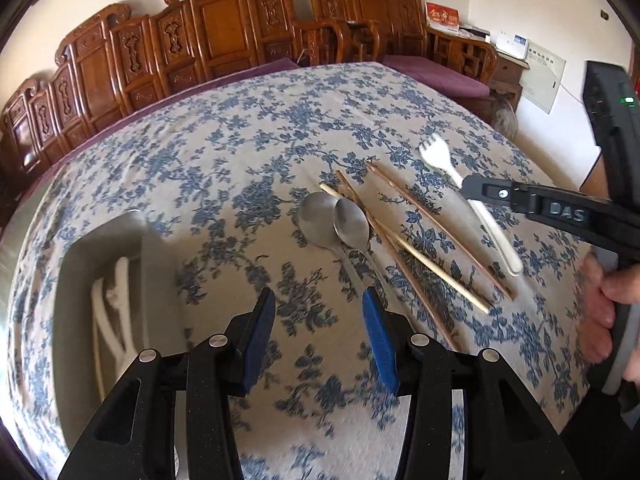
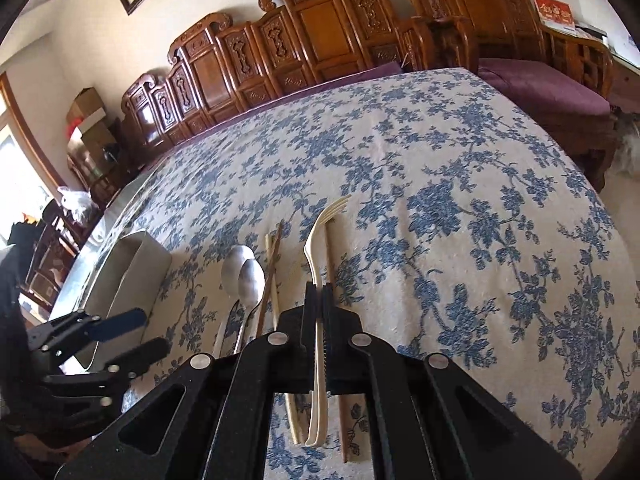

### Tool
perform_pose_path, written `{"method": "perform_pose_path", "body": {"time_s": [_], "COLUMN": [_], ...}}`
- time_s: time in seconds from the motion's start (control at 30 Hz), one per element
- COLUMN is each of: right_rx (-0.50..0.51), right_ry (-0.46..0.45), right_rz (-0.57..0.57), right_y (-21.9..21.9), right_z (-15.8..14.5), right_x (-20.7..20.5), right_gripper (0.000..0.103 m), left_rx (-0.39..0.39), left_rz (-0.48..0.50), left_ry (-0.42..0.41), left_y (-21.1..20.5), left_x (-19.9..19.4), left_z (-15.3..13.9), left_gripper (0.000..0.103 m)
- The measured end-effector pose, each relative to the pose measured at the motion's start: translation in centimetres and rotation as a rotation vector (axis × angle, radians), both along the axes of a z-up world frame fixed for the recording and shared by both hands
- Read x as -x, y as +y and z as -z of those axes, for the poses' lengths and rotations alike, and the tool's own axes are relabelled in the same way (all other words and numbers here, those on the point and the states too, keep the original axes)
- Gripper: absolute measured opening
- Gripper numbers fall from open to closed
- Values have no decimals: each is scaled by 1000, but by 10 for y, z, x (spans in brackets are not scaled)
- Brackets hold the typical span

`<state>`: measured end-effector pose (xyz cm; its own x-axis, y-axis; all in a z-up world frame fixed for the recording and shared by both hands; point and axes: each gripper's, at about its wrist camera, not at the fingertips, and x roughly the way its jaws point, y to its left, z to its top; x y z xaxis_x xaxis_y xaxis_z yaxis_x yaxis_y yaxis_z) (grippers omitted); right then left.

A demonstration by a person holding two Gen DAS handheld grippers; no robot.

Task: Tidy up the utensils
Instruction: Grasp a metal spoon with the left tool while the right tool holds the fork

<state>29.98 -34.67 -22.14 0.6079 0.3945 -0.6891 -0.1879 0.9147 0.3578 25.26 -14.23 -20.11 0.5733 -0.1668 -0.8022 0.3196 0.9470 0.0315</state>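
Note:
My right gripper (image 2: 319, 294) is shut on a cream plastic fork (image 2: 316, 236) and holds it above the table; it also shows in the left wrist view (image 1: 472, 190) with the fork (image 1: 440, 156). Two metal spoons (image 1: 340, 220) and several chopsticks (image 1: 420, 236) lie on the floral tablecloth. My left gripper (image 1: 320, 308) is open and empty, just short of the spoon handles. A grey metal utensil box (image 1: 104, 280) at the left holds white plastic utensils (image 1: 116, 304).
The floral tablecloth (image 1: 240, 152) covers the whole table. Carved wooden chairs (image 1: 224, 32) line the far edge. The box also shows at the left in the right wrist view (image 2: 132, 280), with the left gripper (image 2: 120, 340) beside it.

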Motion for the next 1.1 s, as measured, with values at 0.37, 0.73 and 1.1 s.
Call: {"method": "perform_pose_path", "body": {"time_s": [0.37,0.73,1.1], "right_rx": [32,41,41], "right_ry": [5,-2,-8], "right_rz": [10,4,-7], "right_y": [-4,1,7], "right_z": [4,2,-1], "right_x": [-3,-3,-2], "right_gripper": [4,4,4], "left_rx": [31,-33,-40], "left_rz": [-31,-35,-74], "left_ry": [84,100,111], "left_y": [-16,-28,0], "left_x": [-37,-45,-48], "left_z": [27,34,30], "left_gripper": [36,9,5]}}
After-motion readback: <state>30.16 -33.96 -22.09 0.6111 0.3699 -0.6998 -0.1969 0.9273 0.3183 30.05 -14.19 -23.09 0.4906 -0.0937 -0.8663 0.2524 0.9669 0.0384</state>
